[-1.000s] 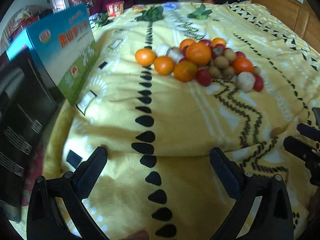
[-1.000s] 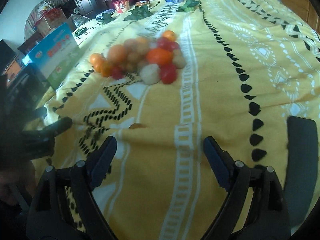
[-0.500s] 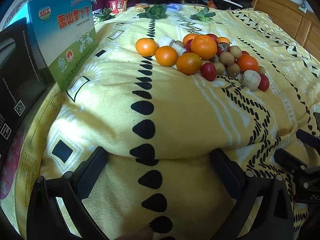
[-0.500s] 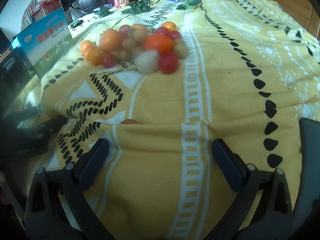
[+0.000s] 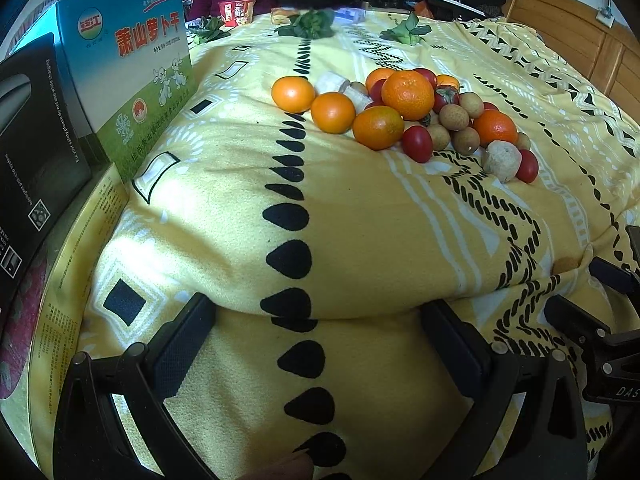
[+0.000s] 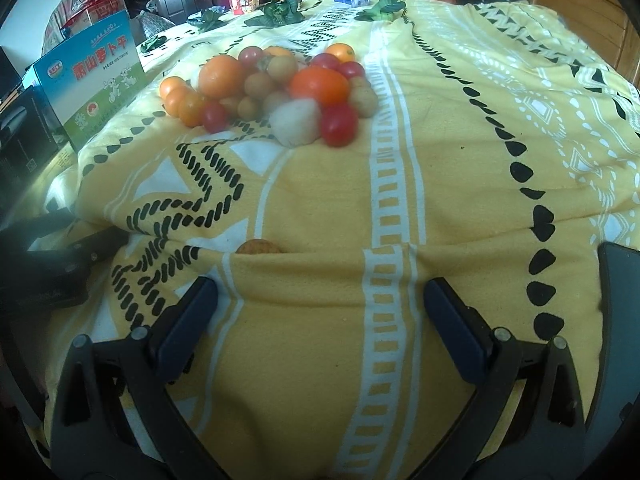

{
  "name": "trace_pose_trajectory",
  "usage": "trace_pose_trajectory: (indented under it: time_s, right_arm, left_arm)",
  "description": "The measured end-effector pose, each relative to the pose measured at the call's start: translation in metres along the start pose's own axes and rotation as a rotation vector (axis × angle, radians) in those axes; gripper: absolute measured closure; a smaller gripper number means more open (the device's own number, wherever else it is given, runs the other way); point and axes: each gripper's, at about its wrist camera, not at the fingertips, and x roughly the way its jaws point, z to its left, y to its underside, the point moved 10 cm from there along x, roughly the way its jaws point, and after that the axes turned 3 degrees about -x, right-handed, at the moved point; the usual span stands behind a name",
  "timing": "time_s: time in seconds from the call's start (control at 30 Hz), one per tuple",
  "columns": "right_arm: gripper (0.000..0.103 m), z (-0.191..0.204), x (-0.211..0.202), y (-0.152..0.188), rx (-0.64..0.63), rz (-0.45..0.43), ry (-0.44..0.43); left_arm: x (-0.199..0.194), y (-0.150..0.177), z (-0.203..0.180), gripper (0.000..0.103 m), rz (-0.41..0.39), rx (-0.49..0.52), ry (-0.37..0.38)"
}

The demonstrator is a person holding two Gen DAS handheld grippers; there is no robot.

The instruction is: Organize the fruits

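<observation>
Peeking from a blanket fold, one orange fruit stays half-hidden.

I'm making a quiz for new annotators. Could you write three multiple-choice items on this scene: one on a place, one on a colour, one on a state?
1. Where does the blue and green box stand relative to the fruit pile, in the left wrist view?
A. left of it
B. right of it
C. on top of it

2. What colour is the blanket under the fruit?
A. plain white
B. yellow with black and white patterns
C. red

3. How do the two grippers stand?
A. both shut on fruit
B. one holds an orange
C. both open, holding nothing

Answers:
1. A: the box stands at the left edge, the fruit pile further right.
2. B: the blanket is yellow with black drops and white bands.
3. C: the left gripper and right gripper show only blanket between wide-set jaws.
</observation>
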Motion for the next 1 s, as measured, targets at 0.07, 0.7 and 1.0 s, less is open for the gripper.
trace_pose_trajectory:
  time_s: [0.07,0.7,1.0]
  right_arm:
    - [0.0,0.0004,0.0,0.0001,0.001,0.0,-0.002]
    - [0.0,0.0013,0.0021,-0.0011,-0.003,-0.003,0.004]
    - [0.0,0.0012,0.0023,-0.0012,-0.004,-0.001,0.005]
  left_arm:
    - [0.0006,-0.0003,-0.0001,0.0,0.007,0.0,-0.005]
    - [0.0025,0.0003,0.0004,0.0,0.002,-0.007,0.0]
    - [0.0025,0.0003,0.0002,0.0,0.001,-0.007,0.0]
